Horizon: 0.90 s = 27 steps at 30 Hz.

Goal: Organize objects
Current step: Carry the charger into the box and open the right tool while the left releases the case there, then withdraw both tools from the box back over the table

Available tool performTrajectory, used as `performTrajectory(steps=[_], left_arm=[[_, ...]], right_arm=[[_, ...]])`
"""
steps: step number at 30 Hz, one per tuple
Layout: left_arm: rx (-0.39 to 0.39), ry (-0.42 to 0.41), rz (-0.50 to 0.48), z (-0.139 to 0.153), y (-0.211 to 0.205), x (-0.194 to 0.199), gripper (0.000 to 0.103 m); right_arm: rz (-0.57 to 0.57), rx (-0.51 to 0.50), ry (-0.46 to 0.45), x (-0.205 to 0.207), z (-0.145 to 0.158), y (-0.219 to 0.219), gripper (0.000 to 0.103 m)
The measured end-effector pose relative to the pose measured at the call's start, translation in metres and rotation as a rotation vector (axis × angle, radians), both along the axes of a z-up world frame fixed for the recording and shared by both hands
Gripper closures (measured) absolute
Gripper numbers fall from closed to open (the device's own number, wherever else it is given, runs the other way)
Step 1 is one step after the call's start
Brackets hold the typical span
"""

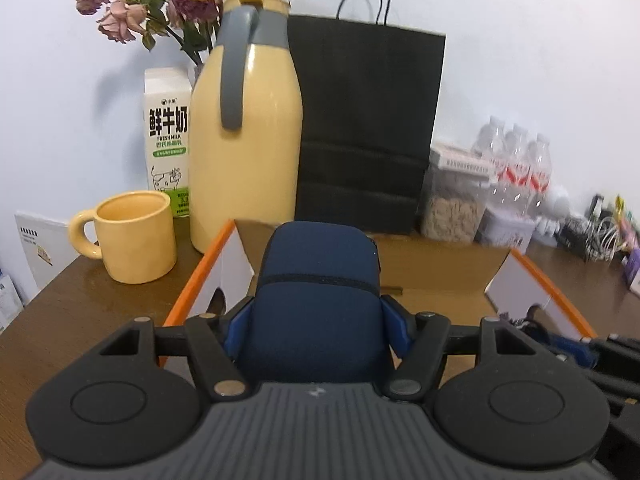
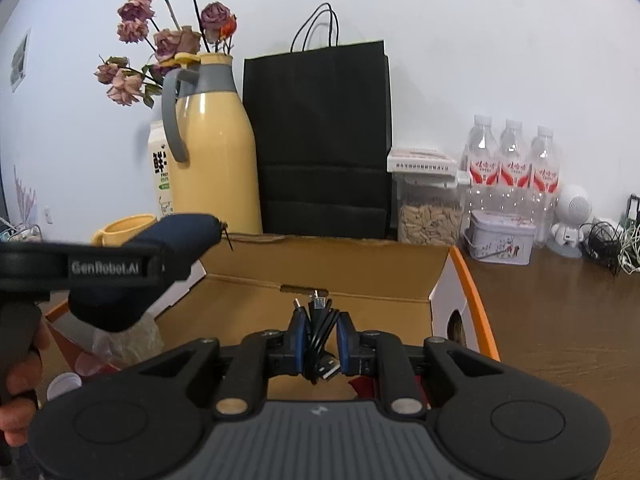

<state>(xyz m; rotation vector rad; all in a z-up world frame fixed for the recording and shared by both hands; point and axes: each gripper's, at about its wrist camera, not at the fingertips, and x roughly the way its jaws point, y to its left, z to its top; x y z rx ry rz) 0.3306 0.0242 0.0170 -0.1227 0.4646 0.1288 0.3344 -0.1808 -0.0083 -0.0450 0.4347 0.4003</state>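
My left gripper [image 1: 316,316] is shut on a navy blue zippered pouch [image 1: 318,304] and holds it over the left side of an open cardboard box [image 1: 432,268] with orange edges. In the right wrist view the pouch [image 2: 160,256] and the left gripper show at the left, above the box [image 2: 320,264]. My right gripper [image 2: 320,328] is shut on a coiled black USB cable [image 2: 320,338] above the box's middle.
Behind the box stand a yellow thermos jug [image 1: 244,128], a yellow mug [image 1: 132,236], a milk carton [image 1: 166,136], a black paper bag [image 1: 364,128], a food jar [image 2: 428,196], water bottles [image 2: 512,168] and a tin [image 2: 500,240]. Tangled cables [image 2: 612,240] lie far right.
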Motion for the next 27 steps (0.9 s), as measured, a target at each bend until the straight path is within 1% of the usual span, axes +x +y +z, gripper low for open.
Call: performTrajectory(steps=[4,7,8,9,10,11,12,13,14,20,27], left_arm=[[0.011,0.012,-0.001,-0.008,-0.002,0.0,0.035],[0.023,-0.024,0.003,-0.004,-0.004,-0.007,0.032],[0.028,-0.052,0.004,-0.002,-0.005,-0.011,0.023],[0.033,-0.078,0.004,0.001,-0.006,-0.015,0.005],[0.033,-0.108,0.01,0.004,-0.007,-0.02,0.0],[0.034,-0.132,0.019,0.005,-0.008,-0.024,0.0],[0.037,-0.139,0.021,0.007,-0.009,-0.026,0.0],[0.036,-0.137,0.017,0.008,-0.01,-0.027,0.0],[0.034,-0.137,0.017,0.008,-0.01,-0.027,0.0],[0.037,-0.13,0.018,0.009,-0.012,-0.027,0.0],[0.033,-0.149,0.015,0.012,-0.013,-0.034,0.0]], right_arm=[[0.002,-0.005,0.001,-0.003,-0.001,0.001,0.088],[-0.017,-0.003,-0.003,-0.005,-0.001,-0.002,0.087],[-0.025,-0.001,-0.008,-0.007,-0.001,-0.003,0.081],[-0.027,0.006,-0.01,-0.008,0.001,-0.005,0.064],[-0.027,0.016,-0.013,-0.01,0.002,-0.006,0.052],[-0.03,0.02,-0.022,-0.012,0.003,-0.008,0.027],[-0.034,0.019,-0.034,-0.014,0.004,-0.008,0.006],[-0.037,0.015,-0.047,-0.017,0.005,-0.008,0.001],[-0.037,0.013,-0.055,-0.019,0.006,-0.008,0.0],[-0.039,0.008,-0.068,-0.023,0.009,-0.008,0.0],[-0.054,0.012,-0.088,-0.029,0.012,-0.013,0.0]])
